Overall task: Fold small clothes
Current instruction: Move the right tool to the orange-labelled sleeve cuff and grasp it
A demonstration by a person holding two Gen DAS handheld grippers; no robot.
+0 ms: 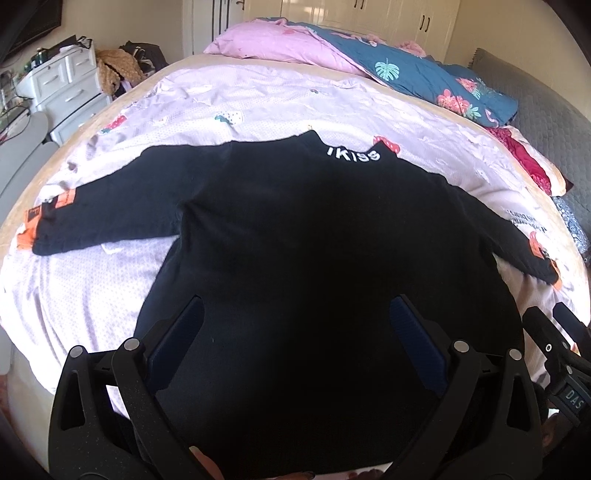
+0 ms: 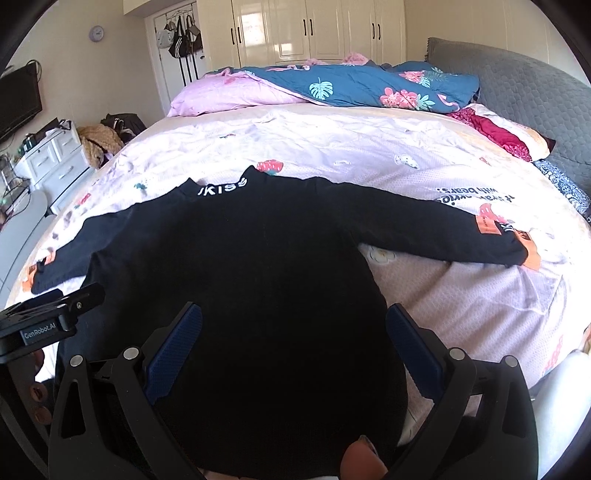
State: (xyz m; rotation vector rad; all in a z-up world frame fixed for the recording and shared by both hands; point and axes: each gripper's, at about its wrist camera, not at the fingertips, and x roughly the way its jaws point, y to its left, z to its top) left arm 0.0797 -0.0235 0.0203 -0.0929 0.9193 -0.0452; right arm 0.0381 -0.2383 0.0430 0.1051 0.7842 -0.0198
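The bed (image 1: 258, 96) fills both views, covered by a pale pink sheet (image 2: 461, 295) printed with strawberries and small figures. At its far end lies a bunched quilt (image 2: 362, 88), pink on one face and dark blue with leaves and flowers on the other. A grey padded headboard (image 2: 517, 81) runs along the right side, with pillows (image 2: 509, 133) against it. Cream wardrobe doors (image 2: 317, 33) stand behind the bed, and a white chest of drawers (image 1: 62, 85) sits off to the left.

The black long-sleeved top (image 1: 295, 240) lies flat on the sheet, near the close edge of the bed. Its collar points away from the cameras and carries white letters (image 1: 352, 153). Both sleeves are spread out to the sides; the left sleeve (image 1: 103, 206) ends in an orange patch at the cuff, and the right sleeve (image 2: 443, 232) shows orange labels near its cuff too. The hem reaches towards the cameras, under both tools.

The left gripper (image 1: 295, 325) hovers low over the lower body of the top, its jaws spread wide with black cloth showing between them and nothing clamped. The right gripper (image 2: 293, 325) is likewise over the right part of the hem, jaws wide apart and holding nothing. Whether either one touches the cloth cannot be told. Each tool shows at the edge of the other's view.
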